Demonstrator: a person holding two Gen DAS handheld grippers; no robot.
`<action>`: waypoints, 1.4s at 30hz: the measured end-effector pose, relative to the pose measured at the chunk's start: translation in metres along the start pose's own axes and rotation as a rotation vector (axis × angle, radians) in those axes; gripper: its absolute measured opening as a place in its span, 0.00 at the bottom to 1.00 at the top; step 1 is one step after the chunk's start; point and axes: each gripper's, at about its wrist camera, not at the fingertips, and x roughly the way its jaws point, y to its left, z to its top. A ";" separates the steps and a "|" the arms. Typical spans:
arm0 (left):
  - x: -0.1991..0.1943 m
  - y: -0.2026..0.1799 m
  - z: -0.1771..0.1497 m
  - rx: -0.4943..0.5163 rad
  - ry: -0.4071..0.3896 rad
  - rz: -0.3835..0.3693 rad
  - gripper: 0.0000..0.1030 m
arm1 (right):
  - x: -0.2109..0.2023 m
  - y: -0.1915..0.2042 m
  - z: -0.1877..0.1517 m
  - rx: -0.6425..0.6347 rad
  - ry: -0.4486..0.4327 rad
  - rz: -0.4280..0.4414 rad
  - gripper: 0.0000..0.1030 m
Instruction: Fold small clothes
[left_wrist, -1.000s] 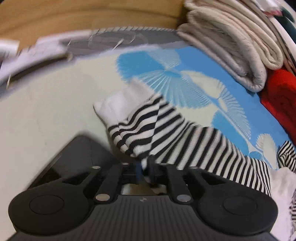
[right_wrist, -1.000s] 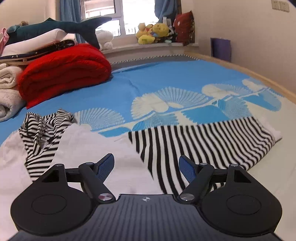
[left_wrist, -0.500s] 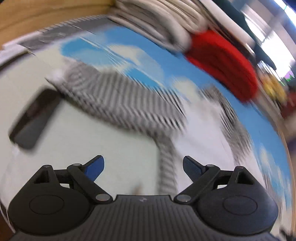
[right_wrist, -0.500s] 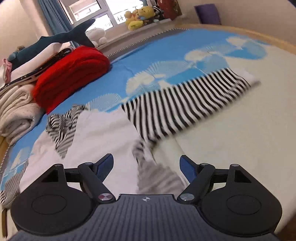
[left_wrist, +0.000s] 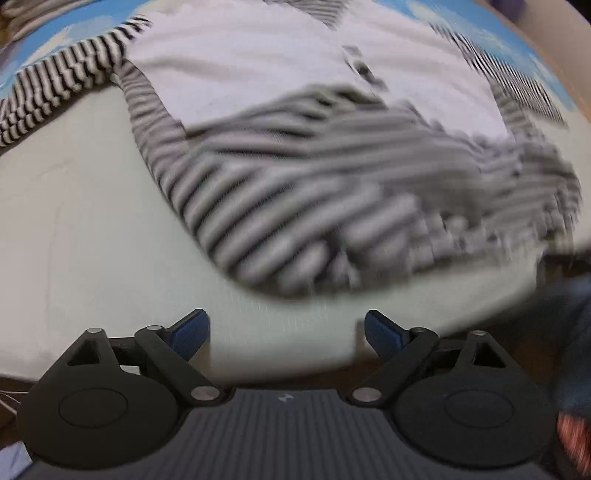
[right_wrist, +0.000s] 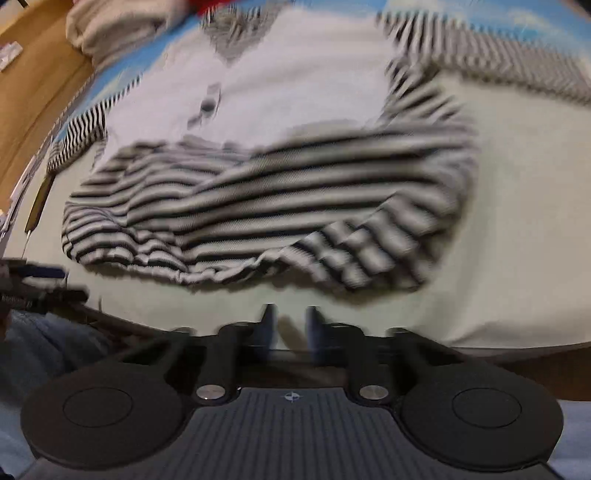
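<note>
A small top with a white body (left_wrist: 258, 62) and black-and-white striped sleeves and hem (left_wrist: 332, 203) lies spread on the bed, blurred by motion. My left gripper (left_wrist: 286, 332) hangs open over the pale sheet just short of the hem, nothing between its blue pads (left_wrist: 190, 332). In the right wrist view the same striped hem (right_wrist: 258, 206) lies crumpled ahead. My right gripper (right_wrist: 290, 321) is closing, a narrow gap left between its fingers. Only the pale sheet shows there, and the hem lies just beyond the tips.
The bed's near edge (right_wrist: 480, 343) runs right under both grippers. Folded beige blankets (right_wrist: 110, 29) sit at the far left by a wooden surface (right_wrist: 29, 92). A dark flat object (right_wrist: 38, 201) lies left of the top. A person's jeans (right_wrist: 37, 350) show low left.
The left gripper let go of the striped sleeve, opened wide and swung across to the near hem. The right gripper dropped toward the bed's near edge and its jaws narrowed.
</note>
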 end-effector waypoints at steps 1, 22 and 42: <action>-0.002 0.003 0.007 -0.029 -0.032 0.007 0.90 | 0.005 -0.002 0.010 0.015 -0.010 0.012 0.09; 0.001 0.032 0.081 -0.366 -0.220 -0.070 0.93 | 0.019 -0.037 0.127 0.065 -0.371 0.059 0.13; 0.030 -0.003 0.082 -0.293 -0.228 0.000 0.62 | 0.020 -0.045 0.165 0.214 -0.445 0.048 0.13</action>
